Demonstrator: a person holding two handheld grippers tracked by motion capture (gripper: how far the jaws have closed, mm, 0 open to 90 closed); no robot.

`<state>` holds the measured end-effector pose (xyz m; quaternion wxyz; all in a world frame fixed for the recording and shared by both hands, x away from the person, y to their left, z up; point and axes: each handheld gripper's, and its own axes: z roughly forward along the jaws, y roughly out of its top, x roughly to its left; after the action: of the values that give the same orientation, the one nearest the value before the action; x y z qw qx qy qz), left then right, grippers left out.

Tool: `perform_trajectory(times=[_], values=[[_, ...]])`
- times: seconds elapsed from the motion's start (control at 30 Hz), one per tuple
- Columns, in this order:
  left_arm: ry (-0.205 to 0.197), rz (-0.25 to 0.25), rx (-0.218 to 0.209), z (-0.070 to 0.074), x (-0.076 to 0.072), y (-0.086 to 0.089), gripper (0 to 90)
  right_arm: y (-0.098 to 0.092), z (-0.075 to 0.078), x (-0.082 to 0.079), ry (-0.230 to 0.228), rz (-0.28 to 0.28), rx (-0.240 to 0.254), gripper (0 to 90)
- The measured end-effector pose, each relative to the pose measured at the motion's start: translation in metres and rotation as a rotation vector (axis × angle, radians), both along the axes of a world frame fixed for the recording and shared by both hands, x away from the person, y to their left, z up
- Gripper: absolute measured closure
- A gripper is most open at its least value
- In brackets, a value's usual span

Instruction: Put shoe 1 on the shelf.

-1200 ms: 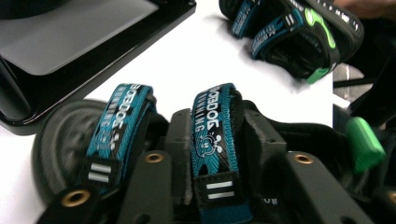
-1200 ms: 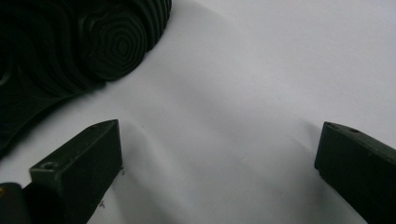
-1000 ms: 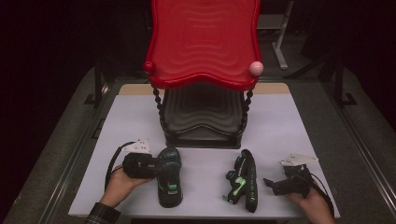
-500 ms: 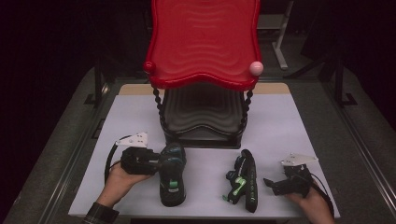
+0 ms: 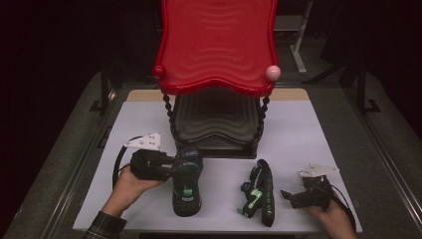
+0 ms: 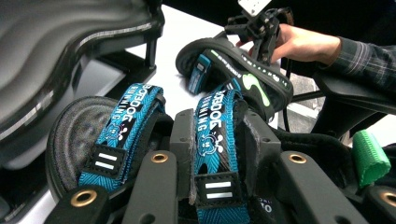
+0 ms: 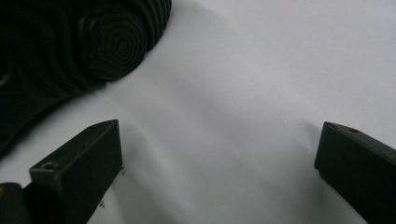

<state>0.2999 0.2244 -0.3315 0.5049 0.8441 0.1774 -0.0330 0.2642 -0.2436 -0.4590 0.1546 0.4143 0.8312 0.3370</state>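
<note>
On the white bench (image 5: 308, 134) we see a red two-tier stand (image 5: 216, 45). Our left hand-held gripper (image 5: 171, 167), now nearer the stand, clamps a sandal's (image 5: 186, 186) blue strap (image 6: 212, 140) reading "RUNNING". Our right hand-held gripper (image 5: 291, 195) rests wide apart beside the other sandal (image 5: 260, 191).

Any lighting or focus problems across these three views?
High view: dark surroundings, only the table and red rack lit. Left gripper view: sandal strap sharp, right hand softer. Right gripper view: black sole underexposed, jaws blurred.
</note>
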Motion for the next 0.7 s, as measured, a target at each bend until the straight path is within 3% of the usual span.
perform_trajectory(times=[0.27, 0.5, 0.7], values=[[-0.034, -0.021, -0.008, 0.024, 0.004, -0.007, 69.4, 0.000, 0.000, 0.000, 0.000, 0.000, 0.000, 0.1], [-0.069, -0.040, -0.008, 0.053, 0.008, -0.012, 69.4, 0.000, 0.000, 0.000, 0.000, 0.000, 0.000, 0.2], [-0.089, -0.054, -0.032, 0.077, 0.012, -0.014, 69.4, 0.000, 0.000, 0.000, 0.001, 0.000, 0.001, 0.2]])
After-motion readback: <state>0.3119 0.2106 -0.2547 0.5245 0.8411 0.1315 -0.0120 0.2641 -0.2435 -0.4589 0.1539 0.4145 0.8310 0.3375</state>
